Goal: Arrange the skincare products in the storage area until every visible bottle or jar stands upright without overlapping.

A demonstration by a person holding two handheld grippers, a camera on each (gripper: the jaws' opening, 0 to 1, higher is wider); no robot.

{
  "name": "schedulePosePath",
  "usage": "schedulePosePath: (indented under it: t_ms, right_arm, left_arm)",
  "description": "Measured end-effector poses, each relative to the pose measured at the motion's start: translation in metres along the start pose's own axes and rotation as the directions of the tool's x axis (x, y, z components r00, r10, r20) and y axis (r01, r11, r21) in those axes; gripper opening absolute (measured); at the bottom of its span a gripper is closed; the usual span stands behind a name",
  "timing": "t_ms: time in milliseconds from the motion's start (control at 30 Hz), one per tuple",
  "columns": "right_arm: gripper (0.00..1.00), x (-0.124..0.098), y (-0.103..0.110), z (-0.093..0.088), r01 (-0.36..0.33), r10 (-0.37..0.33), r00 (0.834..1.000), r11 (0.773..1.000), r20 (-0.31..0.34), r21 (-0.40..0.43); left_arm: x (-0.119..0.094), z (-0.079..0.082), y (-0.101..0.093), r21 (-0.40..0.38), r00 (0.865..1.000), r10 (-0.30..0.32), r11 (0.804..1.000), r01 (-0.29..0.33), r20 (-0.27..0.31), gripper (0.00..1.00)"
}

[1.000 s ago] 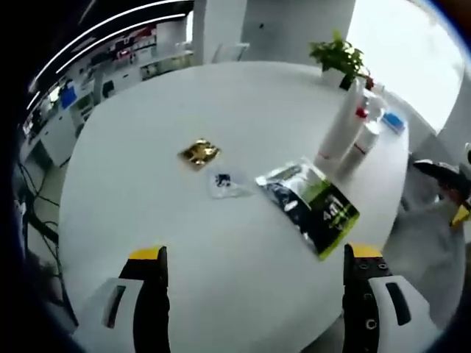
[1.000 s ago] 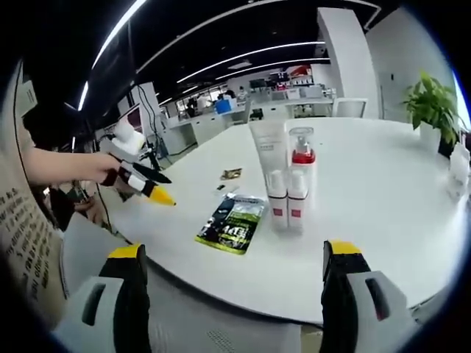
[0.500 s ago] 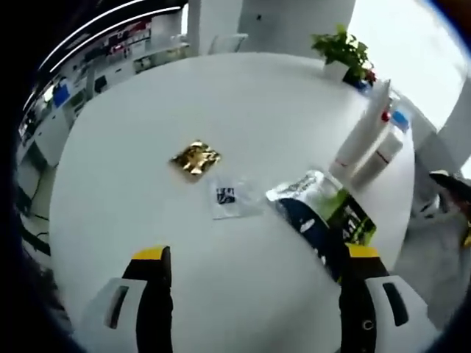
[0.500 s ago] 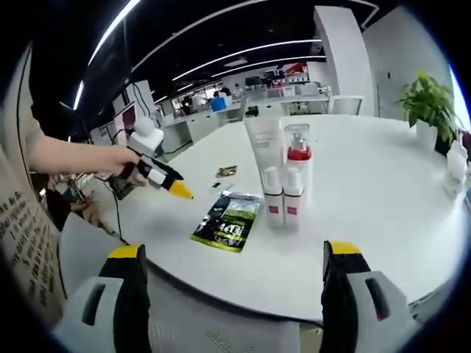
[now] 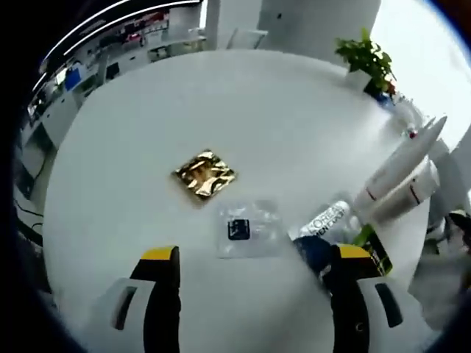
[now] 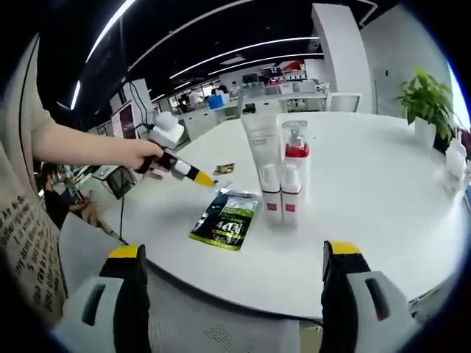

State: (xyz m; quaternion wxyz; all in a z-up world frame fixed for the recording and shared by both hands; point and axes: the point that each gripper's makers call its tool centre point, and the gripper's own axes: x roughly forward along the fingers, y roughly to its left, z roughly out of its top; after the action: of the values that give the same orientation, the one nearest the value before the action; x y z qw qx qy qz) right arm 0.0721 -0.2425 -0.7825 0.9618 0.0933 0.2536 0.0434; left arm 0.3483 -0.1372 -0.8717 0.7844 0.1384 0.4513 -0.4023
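1. Your bottles (image 6: 283, 173) already stand up straight in a tight bunch on the white tabletop (image 6: 368, 191), at about 12 o'clock in the right gripper view. They sit so close I cannot tell if any touch.
2. In the left gripper view they are at 3 o'clock (image 5: 401, 180).
3. The flat packs are not bottles: a green and black pouch (image 6: 226, 219), a gold packet (image 5: 204, 175) and a clear packet (image 5: 246, 229). They lie flat beside the bottles, so not much looks left to do.
4. Your left gripper (image 5: 250, 309) is wide open and holds nothing, low over the clear packet.
5. Your right gripper (image 6: 232, 294) is wide open too, off the tabletop edge.
6. A plant (image 6: 430, 103) stands far away at 2 o'clock.
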Motion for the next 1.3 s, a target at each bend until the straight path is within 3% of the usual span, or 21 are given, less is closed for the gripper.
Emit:
schedulePosePath:
  t_ms: [200, 333, 600, 800, 900, 1067, 1233, 1300]
  right_arm:
    - [0.99, 0.000, -0.001, 0.000, 0.003, -0.003, 1.000, 1.000, -0.005, 0.002]
    - [0.99, 0.001, -0.003, 0.000, 0.006, -0.006, 1.000, 1.000, -0.007, 0.006]
    - [0.99, 0.003, -0.004, 0.000, 0.011, -0.011, 1.000, 1.000, -0.017, 0.005]
    - [0.99, 0.005, -0.004, 0.000, 0.011, -0.011, 1.000, 1.000, -0.018, 0.012]
    - [0.98, 0.005, -0.004, -0.001, 0.012, -0.011, 1.000, 1.000, -0.019, 0.012]
    - [0.98, 0.006, -0.005, 0.000, 0.013, -0.013, 1.000, 1.000, -0.014, 0.017]
    - [0.98, 0.007, -0.004, -0.001, 0.015, -0.015, 1.000, 1.000, -0.013, 0.016]
    - [0.98, 0.007, -0.004, -0.001, 0.017, -0.017, 1.000, 1.000, -0.012, 0.016]
  left_arm:
    - [0.013, 0.008, 0.004, 0.004, 0.999, 0.032, 0.999, -0.032, -0.005, 0.79]
    - [0.022, 0.016, 0.010, -0.046, 0.998, 0.066, 0.997, -0.066, -0.001, 0.77]
    - [0.037, 0.016, 0.011, -0.015, 0.993, 0.110, 0.994, -0.111, -0.034, 0.69]
    - [0.038, 0.016, 0.013, 0.052, 0.990, 0.136, 0.990, -0.134, -0.034, 0.65]
    - [0.038, 0.016, 0.014, 0.044, 0.990, 0.137, 0.990, -0.136, -0.023, 0.64]
    - [0.037, 0.015, 0.016, 0.029, 0.989, 0.146, 0.989, -0.145, -0.008, 0.55]
    - [0.038, 0.014, 0.021, 0.027, 0.989, 0.145, 0.989, -0.145, -0.002, 0.39]
    - [0.038, 0.014, 0.021, 0.026, 0.989, 0.145, 0.989, -0.145, 0.001, 0.39]
